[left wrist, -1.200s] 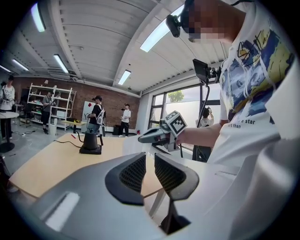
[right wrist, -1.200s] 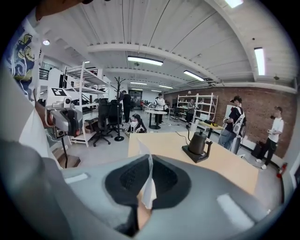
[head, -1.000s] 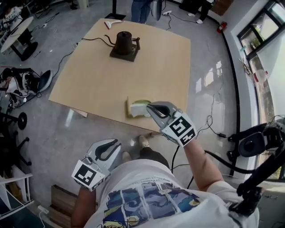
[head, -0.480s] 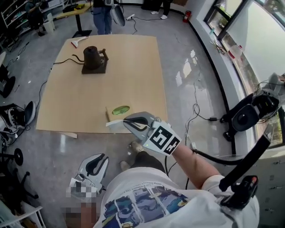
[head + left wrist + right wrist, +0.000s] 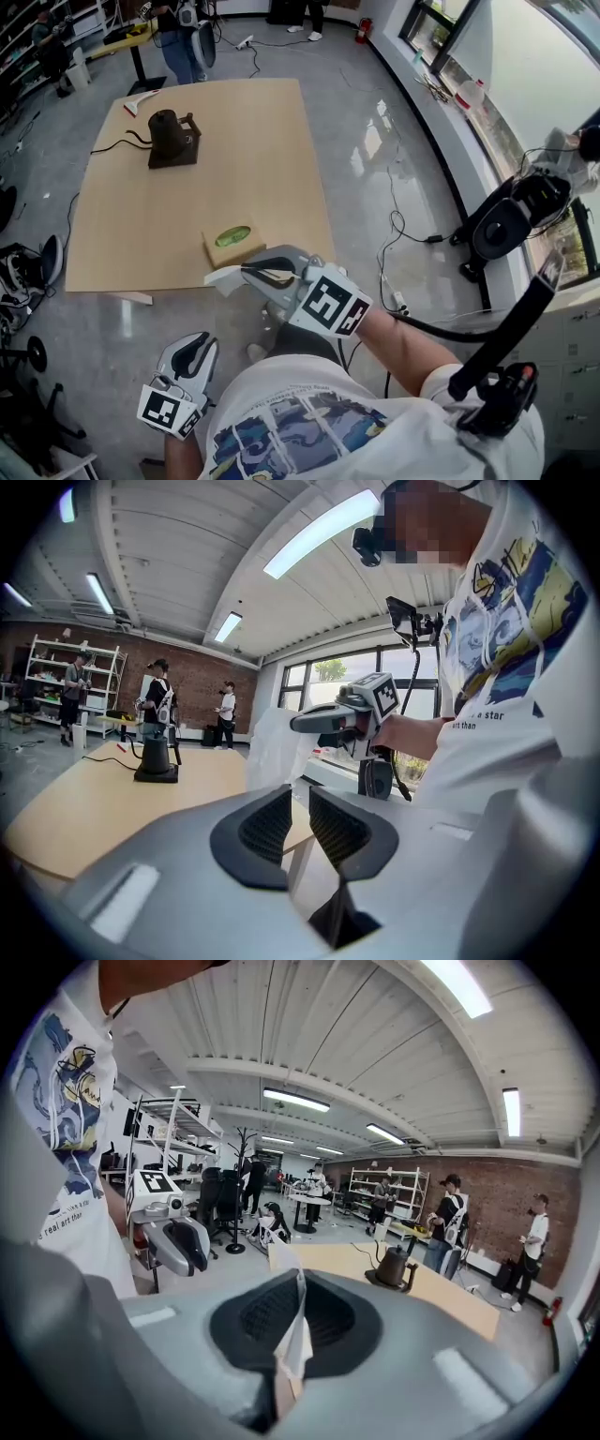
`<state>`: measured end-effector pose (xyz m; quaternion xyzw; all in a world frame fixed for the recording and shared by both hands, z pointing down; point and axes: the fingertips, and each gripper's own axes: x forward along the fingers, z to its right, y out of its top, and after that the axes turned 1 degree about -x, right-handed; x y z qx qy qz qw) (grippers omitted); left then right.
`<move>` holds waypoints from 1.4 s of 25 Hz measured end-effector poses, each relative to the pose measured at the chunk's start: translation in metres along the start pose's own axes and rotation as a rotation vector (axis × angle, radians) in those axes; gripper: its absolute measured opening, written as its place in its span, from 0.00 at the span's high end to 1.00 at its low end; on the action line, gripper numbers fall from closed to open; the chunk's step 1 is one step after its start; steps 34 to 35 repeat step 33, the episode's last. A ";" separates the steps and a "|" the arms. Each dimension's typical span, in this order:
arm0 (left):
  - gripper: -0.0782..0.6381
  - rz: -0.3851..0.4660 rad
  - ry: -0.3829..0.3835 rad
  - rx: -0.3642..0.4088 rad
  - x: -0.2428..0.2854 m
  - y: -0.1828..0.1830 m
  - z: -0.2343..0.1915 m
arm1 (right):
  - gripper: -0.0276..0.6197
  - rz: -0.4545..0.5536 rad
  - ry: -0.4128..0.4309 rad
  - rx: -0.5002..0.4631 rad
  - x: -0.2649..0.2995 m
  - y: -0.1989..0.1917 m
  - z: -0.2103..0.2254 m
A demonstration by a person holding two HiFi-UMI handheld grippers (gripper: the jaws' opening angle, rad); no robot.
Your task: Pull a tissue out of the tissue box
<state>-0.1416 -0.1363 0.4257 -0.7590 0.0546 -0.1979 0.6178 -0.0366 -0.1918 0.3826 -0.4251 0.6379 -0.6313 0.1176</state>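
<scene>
The tissue box (image 5: 232, 242), tan with a green oval top, sits near the front edge of the wooden table (image 5: 253, 141). My right gripper (image 5: 247, 272) is just in front of the box, over the table's edge, and is shut on a white tissue (image 5: 223, 278). That tissue (image 5: 295, 1335) is pinched between the closed pads of the right gripper (image 5: 298, 1283). In the left gripper view the tissue (image 5: 272, 747) hangs loosely from the right gripper (image 5: 305, 722). My left gripper (image 5: 202, 345) is low beside my body, and its jaws (image 5: 300, 803) are slightly apart with nothing between them.
A dark kettle on a base (image 5: 169, 136) with a cable stands at the table's far left. A small white and red item (image 5: 141, 101) lies at the far corner. People stand beyond the table. A camera rig (image 5: 511, 225) and cables lie on the floor to the right.
My right gripper has drawn back from the box toward my body and risen, taking the tissue with it. The left gripper has shifted lower and left in the head view.
</scene>
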 end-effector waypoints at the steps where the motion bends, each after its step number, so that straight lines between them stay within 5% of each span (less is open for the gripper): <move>1: 0.80 0.000 -0.002 0.000 0.000 0.000 0.001 | 0.95 0.000 0.000 -0.002 -0.002 0.001 -0.001; 35: 0.80 0.002 -0.027 0.016 0.025 0.003 0.007 | 0.95 0.016 -0.025 -0.031 -0.030 0.000 0.007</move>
